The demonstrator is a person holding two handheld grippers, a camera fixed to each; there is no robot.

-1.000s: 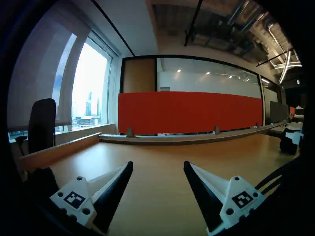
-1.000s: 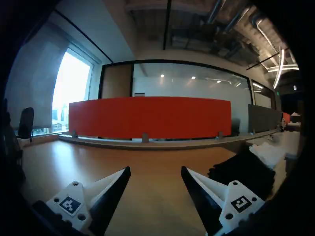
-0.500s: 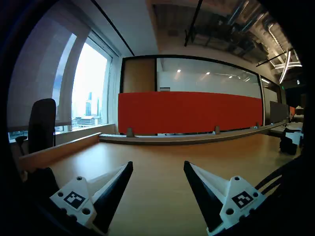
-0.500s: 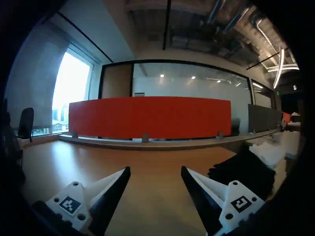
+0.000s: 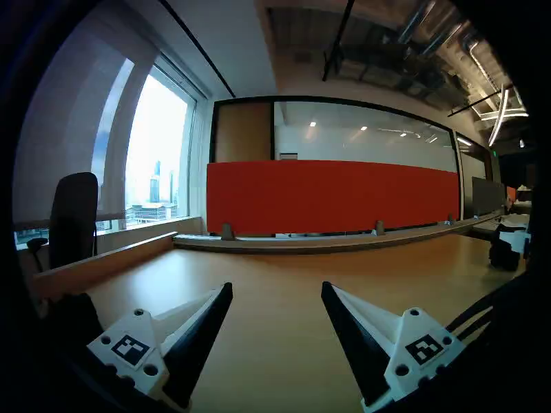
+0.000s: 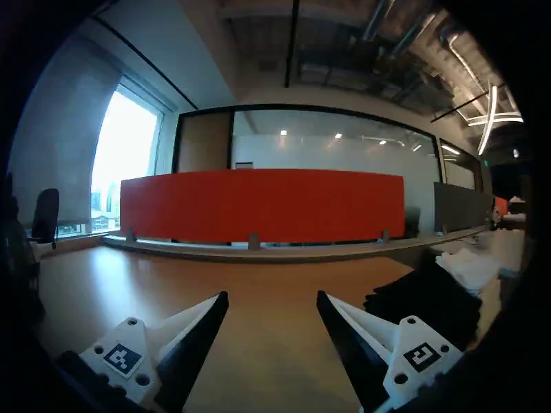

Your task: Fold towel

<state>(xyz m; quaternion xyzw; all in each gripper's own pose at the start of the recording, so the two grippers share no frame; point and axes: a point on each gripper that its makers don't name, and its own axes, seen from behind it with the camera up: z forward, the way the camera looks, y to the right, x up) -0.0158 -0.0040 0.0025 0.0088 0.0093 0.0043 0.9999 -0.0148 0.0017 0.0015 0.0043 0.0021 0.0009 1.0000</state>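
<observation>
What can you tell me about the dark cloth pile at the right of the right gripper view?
The dark cloth pile looks like soft black fabric folded flat into several stacked layers with uneven edges. It lies on the wooden table, ahead and to the right of the open right tool, which seems clear of it. White cloths lie just behind; whether they touch it cannot be told.

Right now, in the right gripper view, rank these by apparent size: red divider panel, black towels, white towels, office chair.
1. Red divider panel
2. Black towels, nearer the camera
3. White towels and office chair: look alike in size, so unranked.
</observation>
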